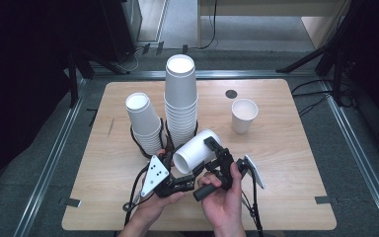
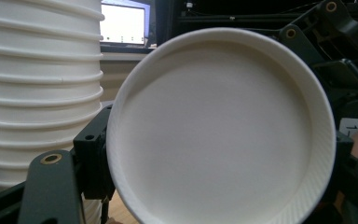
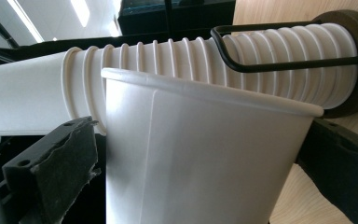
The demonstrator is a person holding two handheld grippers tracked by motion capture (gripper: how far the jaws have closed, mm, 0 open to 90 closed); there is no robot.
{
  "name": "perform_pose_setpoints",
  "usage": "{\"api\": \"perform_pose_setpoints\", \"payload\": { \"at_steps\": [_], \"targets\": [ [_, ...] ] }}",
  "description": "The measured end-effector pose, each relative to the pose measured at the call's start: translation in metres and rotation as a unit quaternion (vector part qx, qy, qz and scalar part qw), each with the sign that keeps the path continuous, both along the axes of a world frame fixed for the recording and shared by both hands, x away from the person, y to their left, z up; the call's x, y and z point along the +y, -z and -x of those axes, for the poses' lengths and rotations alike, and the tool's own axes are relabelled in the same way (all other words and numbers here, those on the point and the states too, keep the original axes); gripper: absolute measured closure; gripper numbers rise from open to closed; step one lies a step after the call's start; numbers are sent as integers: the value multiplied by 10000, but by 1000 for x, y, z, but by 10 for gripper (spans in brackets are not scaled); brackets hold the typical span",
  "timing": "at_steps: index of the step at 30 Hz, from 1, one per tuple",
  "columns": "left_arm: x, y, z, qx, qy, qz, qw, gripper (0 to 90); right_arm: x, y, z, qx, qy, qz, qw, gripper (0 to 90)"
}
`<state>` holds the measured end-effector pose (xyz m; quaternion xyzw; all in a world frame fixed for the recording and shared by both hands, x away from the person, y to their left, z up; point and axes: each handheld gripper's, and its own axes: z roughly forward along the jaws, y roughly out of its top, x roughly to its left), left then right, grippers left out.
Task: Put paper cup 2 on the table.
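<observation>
A white paper cup (image 1: 197, 148) lies on its side above the wooden table (image 1: 286, 163), held between my two grippers. The left gripper (image 1: 177, 170) is under its lower-left end. In the left gripper view that round end (image 2: 219, 135) sits between the black jaws, which touch its edge. The right gripper (image 1: 213, 155) comes in from the right. In the right gripper view its jaws lie against both sides of the cup's wall (image 3: 191, 163), with the rolled rim pointing away from the camera.
A tall stack of cups (image 1: 181, 98) and a shorter stack (image 1: 144, 123) stand in black wire holders just behind the held cup. One cup (image 1: 244, 116) stands upright at the right, near a small dark disc (image 1: 231, 93). Both hands are at the table's near edge.
</observation>
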<state>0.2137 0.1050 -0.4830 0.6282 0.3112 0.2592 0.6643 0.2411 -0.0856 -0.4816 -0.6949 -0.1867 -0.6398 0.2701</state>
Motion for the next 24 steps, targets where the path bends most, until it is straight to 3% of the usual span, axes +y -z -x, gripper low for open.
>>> {"api": "perform_pose_setpoints", "payload": {
  "at_steps": [11, 17, 24],
  "targets": [
    [0, 0, 1, -29, 65, -5, 10000, 225, 3, 0, -6, -39, -154, -73, 9998, 0],
    [-1, 0, 1, -44, 86, -37, 9999, 214, 2, 0, -5, 14, -139, -29, 9999, 86],
    [3, -4, 0, 124, 98, 206, 9997, 135, 2, -3, -2, -143, -28, -147, 9998, 120]
  ]
}}
